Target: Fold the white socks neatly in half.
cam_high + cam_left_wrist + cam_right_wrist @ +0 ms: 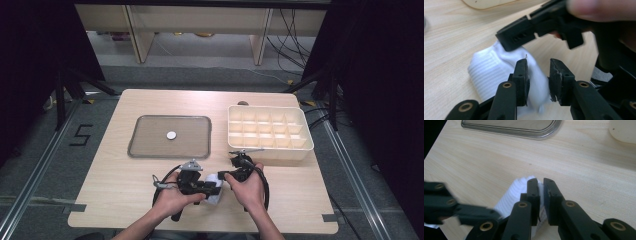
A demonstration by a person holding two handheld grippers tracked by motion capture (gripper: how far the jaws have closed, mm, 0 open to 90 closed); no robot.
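Note:
A small white ribbed cloth (214, 181) lies folded on the wooden table near its front edge, between the two hands. My right gripper (540, 181) has its jaws nearly together, with a fold of the cloth (511, 195) pinched between the pads. My left gripper (538, 66) stands over the cloth (489, 70) with its jaws apart, and the pads are not pressing on the fabric. The right gripper's black jaw (519, 37) crosses above the cloth in the left gripper view. In the high view the left gripper (212, 188) and right gripper (226, 176) meet at the cloth.
A grey metal tray (150, 150) with a small white disc (171, 135) in it sits at the table's middle left. A cream box with several compartments (305, 145) stands at the right. Cables loop beside both hands.

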